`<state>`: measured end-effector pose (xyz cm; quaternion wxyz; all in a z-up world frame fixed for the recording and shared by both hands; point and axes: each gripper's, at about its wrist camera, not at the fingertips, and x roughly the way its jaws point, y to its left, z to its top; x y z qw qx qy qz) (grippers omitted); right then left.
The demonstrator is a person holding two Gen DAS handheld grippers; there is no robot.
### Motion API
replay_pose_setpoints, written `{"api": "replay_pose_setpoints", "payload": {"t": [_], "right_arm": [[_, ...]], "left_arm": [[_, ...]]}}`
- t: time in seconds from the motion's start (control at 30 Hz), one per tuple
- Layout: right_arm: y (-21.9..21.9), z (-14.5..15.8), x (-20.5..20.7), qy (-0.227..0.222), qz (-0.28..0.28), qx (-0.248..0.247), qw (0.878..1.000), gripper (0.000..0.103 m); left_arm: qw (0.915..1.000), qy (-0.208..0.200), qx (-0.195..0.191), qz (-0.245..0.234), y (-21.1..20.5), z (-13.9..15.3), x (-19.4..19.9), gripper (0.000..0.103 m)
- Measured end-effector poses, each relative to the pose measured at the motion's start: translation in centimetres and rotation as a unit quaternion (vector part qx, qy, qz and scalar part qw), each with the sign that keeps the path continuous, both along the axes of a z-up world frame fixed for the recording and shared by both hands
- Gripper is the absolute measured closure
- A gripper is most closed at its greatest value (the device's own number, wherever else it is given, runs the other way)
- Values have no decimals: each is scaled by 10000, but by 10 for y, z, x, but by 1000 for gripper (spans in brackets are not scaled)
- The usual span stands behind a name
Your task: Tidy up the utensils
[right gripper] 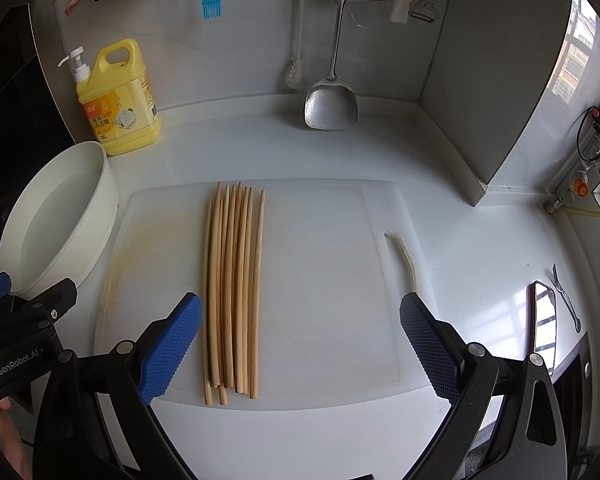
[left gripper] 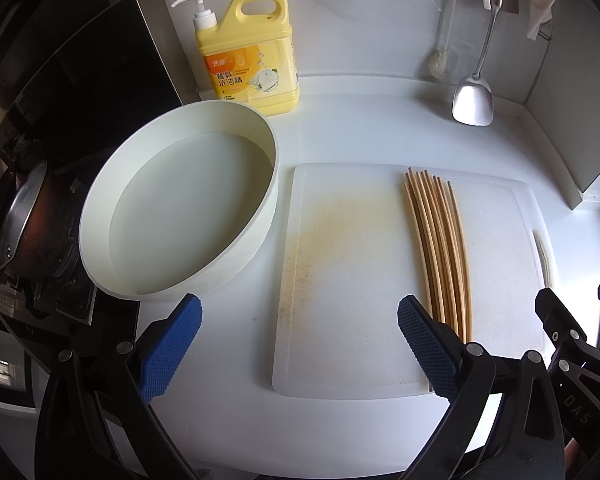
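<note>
Several wooden chopsticks (right gripper: 232, 292) lie side by side on a white cutting board (right gripper: 332, 280), tips pointing away; they also show in the left wrist view (left gripper: 440, 248) on the board (left gripper: 348, 280). My left gripper (left gripper: 298, 344) is open and empty, above the board's near left part, chopsticks by its right finger. My right gripper (right gripper: 300, 344) is open and empty, above the board's near edge, chopsticks just inside its left finger. A white round basin (left gripper: 172, 208) with water stands left of the board.
A yellow detergent bottle (left gripper: 252, 52) stands at the back wall. A steel spatula (right gripper: 332, 100), a bottle brush (right gripper: 294, 68) and a blue silicone brush (right gripper: 211, 6) hang there. A stove with a pan (left gripper: 24, 224) is at the left. A small fork (right gripper: 566, 296) lies at the right.
</note>
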<state>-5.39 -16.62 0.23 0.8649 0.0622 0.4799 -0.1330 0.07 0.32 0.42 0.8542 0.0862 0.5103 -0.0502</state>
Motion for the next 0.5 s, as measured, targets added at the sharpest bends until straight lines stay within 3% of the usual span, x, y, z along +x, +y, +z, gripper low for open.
{"api": "replay_pose_setpoints", "payload": {"t": [0.5], "right_arm": [[-1,2,1,-64,8,21,10000,8]], "left_arm": [[10000,-13,-12,10,0,1,1,6]]}}
